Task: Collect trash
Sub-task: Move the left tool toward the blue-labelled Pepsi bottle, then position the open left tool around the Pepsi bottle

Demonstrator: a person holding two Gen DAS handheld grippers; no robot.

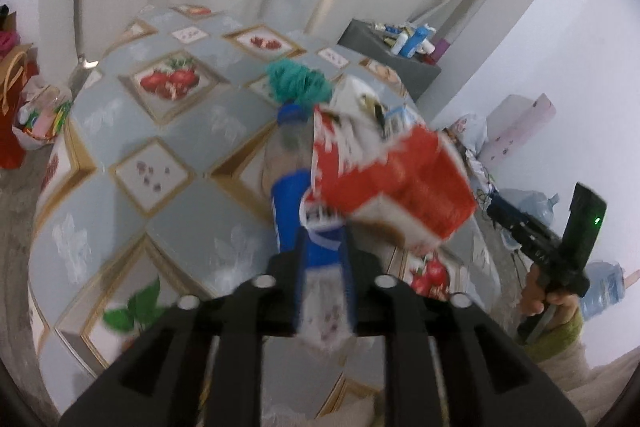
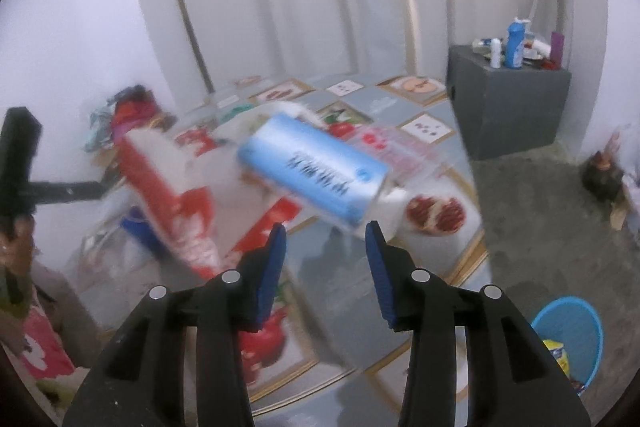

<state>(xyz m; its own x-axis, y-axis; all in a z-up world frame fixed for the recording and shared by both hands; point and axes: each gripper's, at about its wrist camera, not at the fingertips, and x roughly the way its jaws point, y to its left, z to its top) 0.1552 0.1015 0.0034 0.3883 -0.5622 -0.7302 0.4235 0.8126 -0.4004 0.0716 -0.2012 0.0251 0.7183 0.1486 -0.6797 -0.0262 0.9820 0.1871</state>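
Note:
In the left wrist view my left gripper (image 1: 325,259) is shut on a plastic bottle (image 1: 310,227) with a blue label and blue cap. A red and white carton (image 1: 396,183) lies across the bottle, and a teal tuft (image 1: 298,83) sits behind. In the right wrist view my right gripper (image 2: 326,231) is open and empty. A light blue and white pack (image 2: 316,171) is blurred just beyond its fingertips, above the table. The red and white carton (image 2: 168,195) also shows at the left there. The right gripper shows at the right edge of the left wrist view (image 1: 540,231).
The table has a grey cloth with fruit pictures (image 1: 168,163). A blue bin (image 2: 572,339) with a yellow wrapper stands on the floor at lower right. A grey box (image 2: 508,107) with bottles on top stands by the curtain. Bags (image 1: 28,115) stand at far left.

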